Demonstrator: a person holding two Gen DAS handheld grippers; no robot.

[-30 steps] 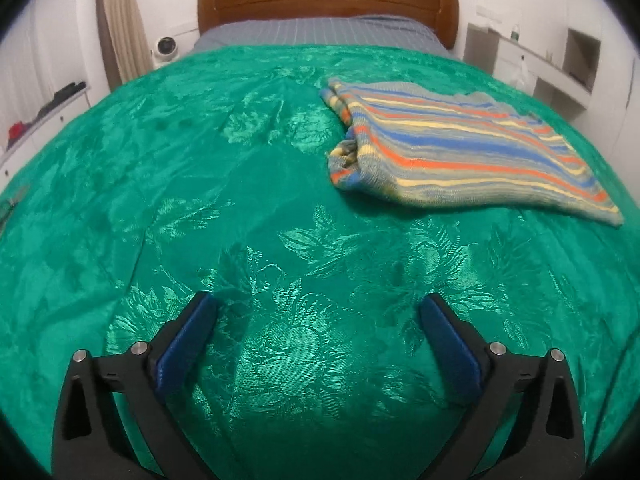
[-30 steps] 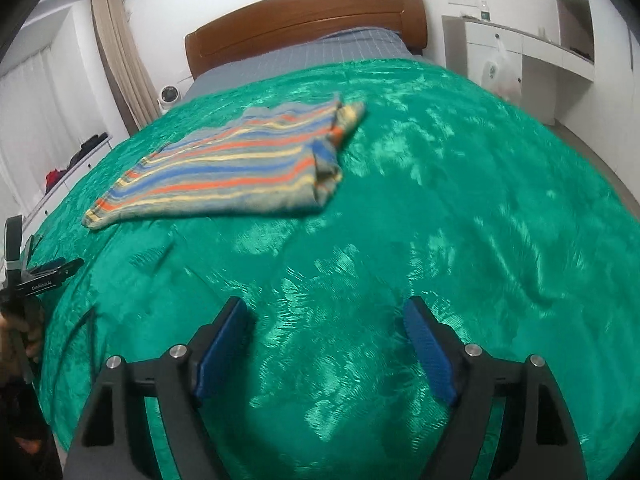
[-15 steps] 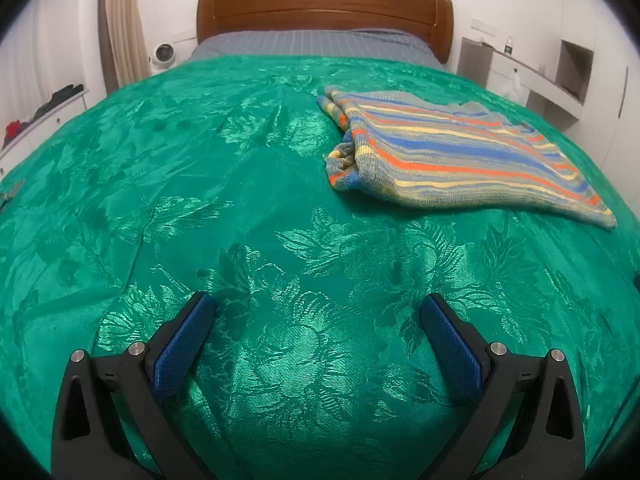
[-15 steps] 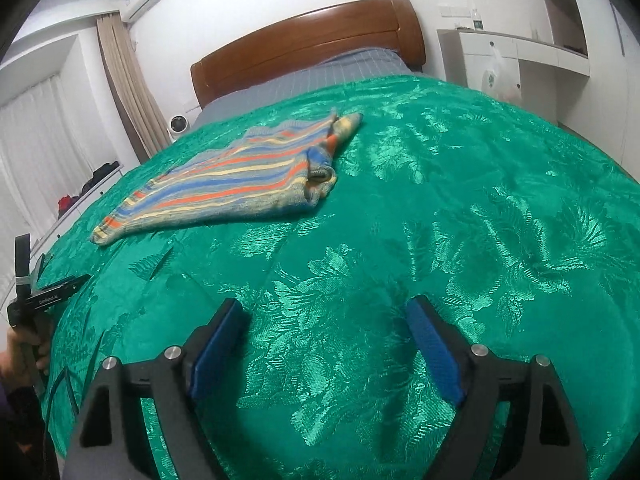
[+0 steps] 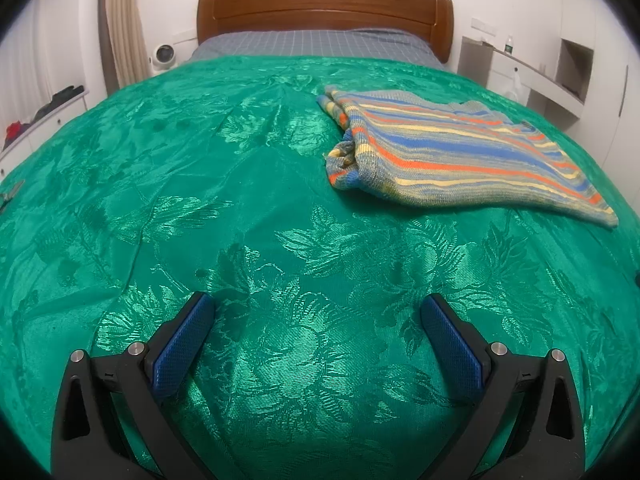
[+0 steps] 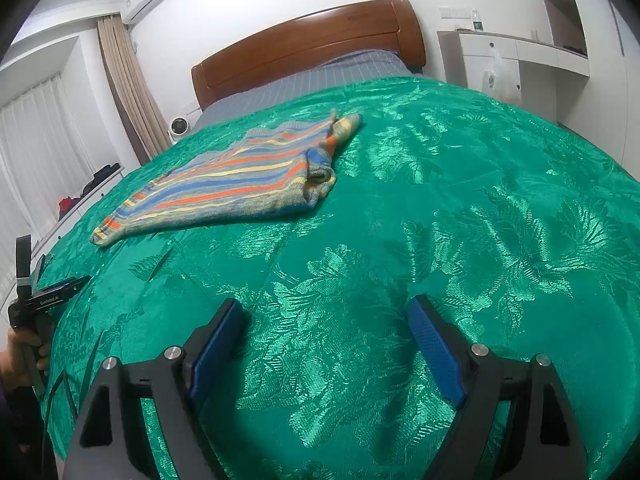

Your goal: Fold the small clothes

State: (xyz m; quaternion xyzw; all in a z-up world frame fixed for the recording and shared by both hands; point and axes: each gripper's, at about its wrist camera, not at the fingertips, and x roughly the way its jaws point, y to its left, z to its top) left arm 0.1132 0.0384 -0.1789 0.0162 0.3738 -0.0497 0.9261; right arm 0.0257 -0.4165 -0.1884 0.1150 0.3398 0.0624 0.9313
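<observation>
Well beyond both pairs of fingers, lying folded on the green bedspread [image 5: 224, 184]: striped garment [image 5: 452, 152], ahead-right of the left gripper [image 5: 316, 320], ahead-left of the right gripper [image 6: 326, 322]. Fingers [image 5: 188, 340] spreading wide on both, gripping nothing, hovering over bare bedspread. Wooden headboard [image 5: 324, 8] standing farther off.

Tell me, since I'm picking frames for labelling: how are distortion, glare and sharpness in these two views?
Left wrist view: strong fisheye bulge, dark corners, sheen on the green bedspread, striped garment sharp. Right wrist view: same bulge, tilted, window side blown out, garment still crisp.
</observation>
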